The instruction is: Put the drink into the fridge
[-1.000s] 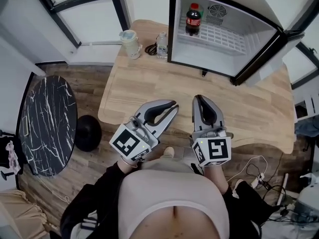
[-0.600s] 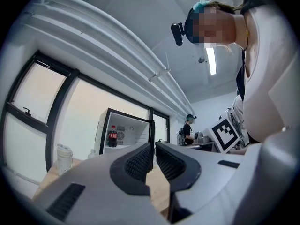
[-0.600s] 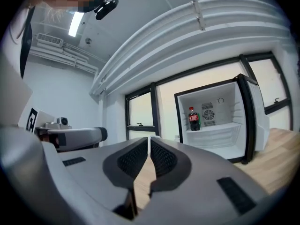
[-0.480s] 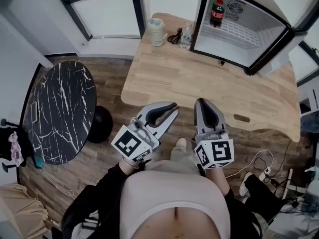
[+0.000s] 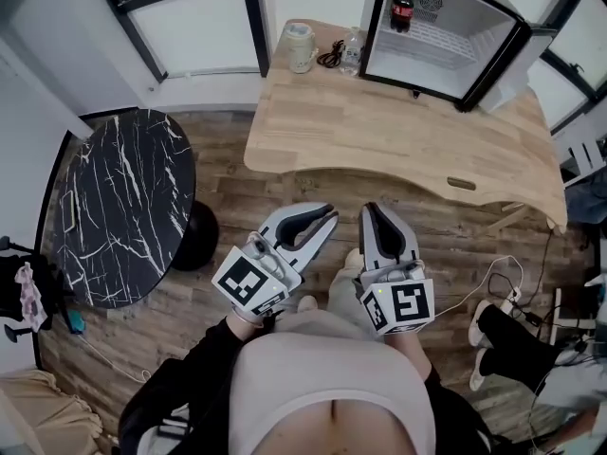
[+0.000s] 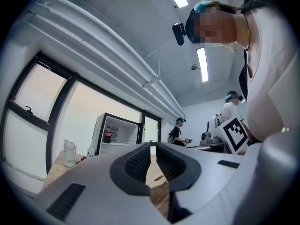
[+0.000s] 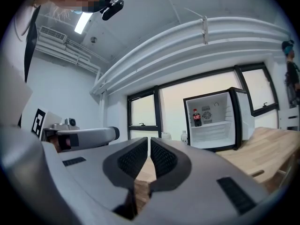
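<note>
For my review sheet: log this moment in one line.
drink: cola bottle upright in open fridge | left gripper: shut, empty | right gripper: shut, empty

Cola bottle (image 5: 402, 9) upright, inside open fridge (image 5: 446, 47)

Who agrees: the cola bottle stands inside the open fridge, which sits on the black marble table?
Wrong in one respect. The head view shows the fridge sitting on the wooden table, not the black marble table. The cola bottle does stand inside the open fridge.
</note>
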`<action>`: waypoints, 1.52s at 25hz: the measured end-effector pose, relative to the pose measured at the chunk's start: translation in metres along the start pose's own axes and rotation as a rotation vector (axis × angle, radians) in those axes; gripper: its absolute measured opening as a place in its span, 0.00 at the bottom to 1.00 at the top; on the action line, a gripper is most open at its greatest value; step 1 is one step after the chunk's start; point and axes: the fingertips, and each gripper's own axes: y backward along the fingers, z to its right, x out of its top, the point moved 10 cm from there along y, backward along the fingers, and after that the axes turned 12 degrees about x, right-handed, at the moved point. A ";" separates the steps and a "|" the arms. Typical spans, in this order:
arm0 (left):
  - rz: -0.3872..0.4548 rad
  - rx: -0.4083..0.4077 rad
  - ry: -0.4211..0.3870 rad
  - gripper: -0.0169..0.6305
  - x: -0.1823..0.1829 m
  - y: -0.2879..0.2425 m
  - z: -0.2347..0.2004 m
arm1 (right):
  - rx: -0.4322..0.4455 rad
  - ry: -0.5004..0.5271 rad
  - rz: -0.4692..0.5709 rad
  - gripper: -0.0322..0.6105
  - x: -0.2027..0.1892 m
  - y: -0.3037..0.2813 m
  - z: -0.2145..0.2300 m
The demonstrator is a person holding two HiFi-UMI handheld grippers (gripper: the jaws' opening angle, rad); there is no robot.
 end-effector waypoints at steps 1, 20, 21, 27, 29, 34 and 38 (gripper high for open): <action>0.002 -0.005 0.002 0.09 0.000 0.005 0.003 | -0.008 -0.001 0.004 0.11 0.000 0.006 -0.006; -0.006 -0.070 -0.008 0.09 0.004 0.038 0.060 | -0.061 -0.006 0.064 0.11 0.008 0.072 -0.042; -0.008 -0.074 0.000 0.09 0.003 0.037 0.064 | -0.060 -0.007 0.063 0.11 0.008 0.075 -0.043; 0.018 -0.062 -0.020 0.09 0.009 0.053 0.099 | -0.019 0.017 0.088 0.11 0.012 0.110 -0.054; 0.018 -0.050 -0.020 0.09 0.010 0.058 0.113 | -0.015 0.014 0.091 0.11 0.014 0.125 -0.058; 0.014 -0.042 -0.010 0.09 0.003 0.079 0.169 | -0.010 0.009 0.060 0.11 0.011 0.184 -0.075; 0.000 -0.023 0.004 0.09 -0.007 0.106 0.211 | 0.013 -0.005 0.125 0.11 0.007 0.229 -0.092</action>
